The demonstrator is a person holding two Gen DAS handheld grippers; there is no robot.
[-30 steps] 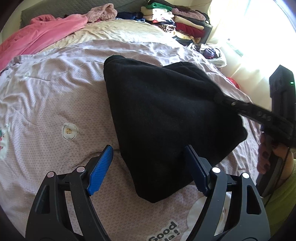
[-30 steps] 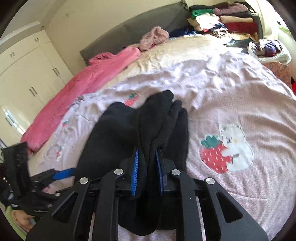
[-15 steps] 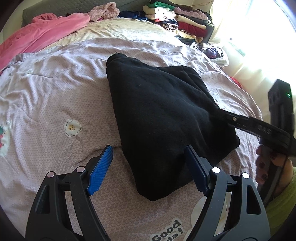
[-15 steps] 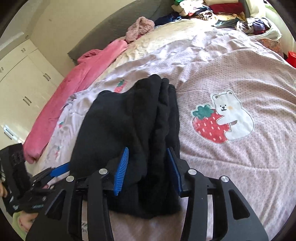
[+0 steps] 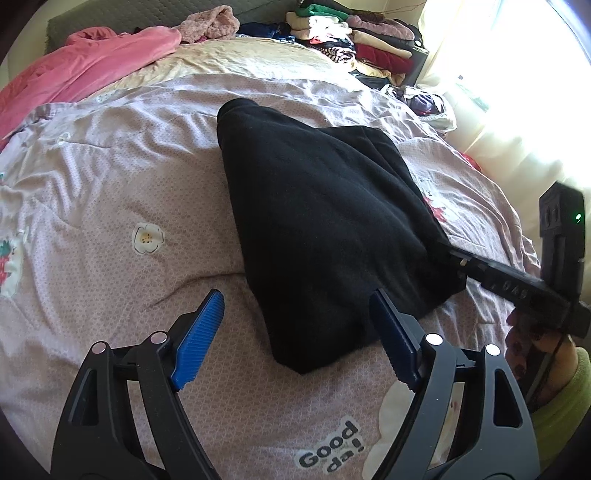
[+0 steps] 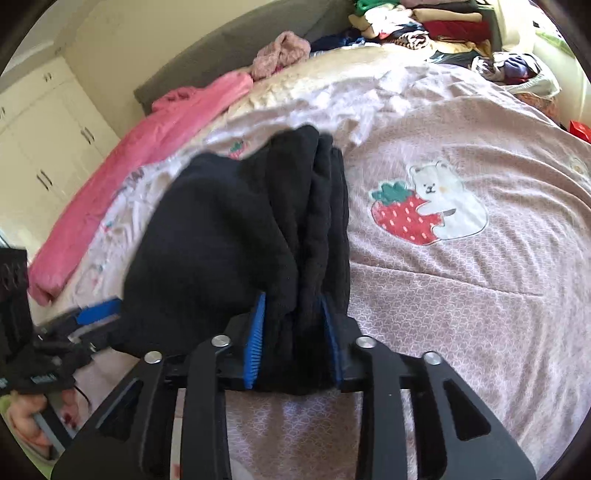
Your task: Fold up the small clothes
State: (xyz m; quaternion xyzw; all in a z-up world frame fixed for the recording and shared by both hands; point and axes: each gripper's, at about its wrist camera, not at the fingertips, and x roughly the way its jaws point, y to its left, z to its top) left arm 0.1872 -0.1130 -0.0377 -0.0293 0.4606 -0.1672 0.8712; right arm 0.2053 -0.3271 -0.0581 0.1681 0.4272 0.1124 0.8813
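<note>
A black garment point(image 5: 325, 229) lies folded on the lilac quilt point(image 5: 110, 177), narrowing toward me. My left gripper point(image 5: 295, 306) stands open just above the quilt, the garment's near corner lying between its blue pads point(image 5: 201, 332) without touching them. In the right wrist view the garment point(image 6: 221, 240) shows stacked layers along its right edge. My right gripper point(image 6: 291, 310) is closing on that thick edge, and the fabric fills the gap with both pads against it. From the left wrist view the right gripper point(image 5: 456, 260) meets the garment's right side.
A pink blanket point(image 5: 92, 62) lies along the far left of the bed. A pile of folded clothes point(image 5: 351, 33) stands at the far right corner. White cupboards point(image 6: 44, 147) stand left of the bed. A hand with a green sleeve point(image 5: 543, 354) holds the right gripper.
The right jaws let go of a thin pinch, spread, and came in again around a thicker bundle of the garment's edge. The left gripper stayed open and still.
</note>
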